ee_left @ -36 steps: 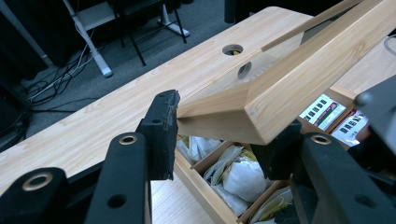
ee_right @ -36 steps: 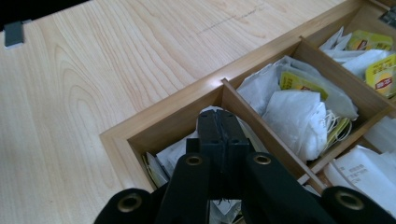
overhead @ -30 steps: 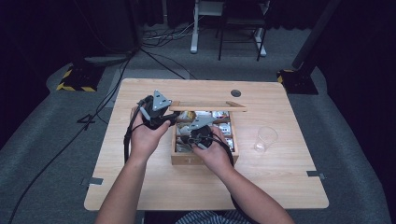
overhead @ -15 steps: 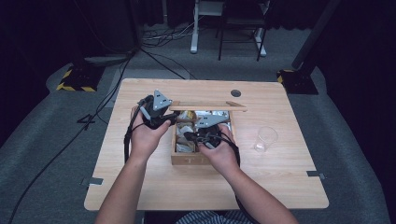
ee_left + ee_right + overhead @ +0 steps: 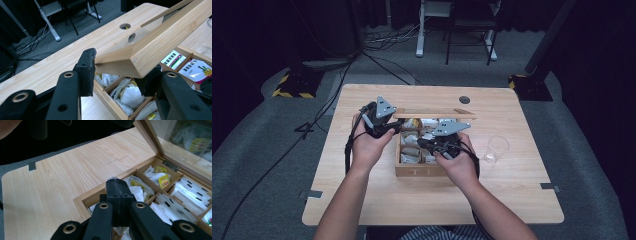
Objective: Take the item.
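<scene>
- Table [image 5: 362, 200]: light wood top; carries a wooden box, with a clear plastic cup [image 5: 497, 148] standing apart from the box on its right.
- Wooden box [image 5: 419, 170]: sits at mid-table, open, divided into compartments holding white and yellow tea sachets [image 5: 160, 178].
- Lid [image 5: 160, 42]: wood frame with a glass pane, raised and tilted above the box, hinged along the far edge.
- Left gripper [image 5: 396, 128]: at the box's left far corner; jaws clamped on the corner of the lid frame, one pad on each face, bearing it up.
- Right gripper [image 5: 119, 192]: over the near half of the box, above the sachet compartments; jaws pressed fully together. A scrap of white paper shows just below the closed pads; whether it is pinched cannot be told.
</scene>
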`<state>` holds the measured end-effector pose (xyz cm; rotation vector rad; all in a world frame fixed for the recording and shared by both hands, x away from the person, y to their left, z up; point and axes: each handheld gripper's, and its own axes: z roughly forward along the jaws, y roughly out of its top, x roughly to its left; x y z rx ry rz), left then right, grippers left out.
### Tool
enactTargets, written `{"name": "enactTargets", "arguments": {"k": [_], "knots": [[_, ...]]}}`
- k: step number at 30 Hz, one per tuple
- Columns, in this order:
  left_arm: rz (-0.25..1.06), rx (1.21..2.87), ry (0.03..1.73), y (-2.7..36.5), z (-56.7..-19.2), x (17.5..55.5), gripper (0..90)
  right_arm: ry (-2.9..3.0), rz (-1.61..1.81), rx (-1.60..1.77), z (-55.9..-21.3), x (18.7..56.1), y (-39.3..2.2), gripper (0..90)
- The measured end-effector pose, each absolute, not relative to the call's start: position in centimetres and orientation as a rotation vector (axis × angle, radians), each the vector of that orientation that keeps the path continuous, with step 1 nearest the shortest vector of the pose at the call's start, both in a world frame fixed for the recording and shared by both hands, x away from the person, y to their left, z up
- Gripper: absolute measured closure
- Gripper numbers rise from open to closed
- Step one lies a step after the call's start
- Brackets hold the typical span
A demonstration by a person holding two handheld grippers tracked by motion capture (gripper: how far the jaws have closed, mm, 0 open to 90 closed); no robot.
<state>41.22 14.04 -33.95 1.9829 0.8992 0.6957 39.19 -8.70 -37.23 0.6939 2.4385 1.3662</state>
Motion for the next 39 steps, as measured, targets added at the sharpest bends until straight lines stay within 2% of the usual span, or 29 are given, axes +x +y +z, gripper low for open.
{"name": "enactTargets", "arguments": {"k": [39], "knots": [[0.694,1.988,0.900,14.0,-34.0,41.1,55.1,2.252,1.364,0.850,-34.0,37.8,-18.4,90.0]]}}
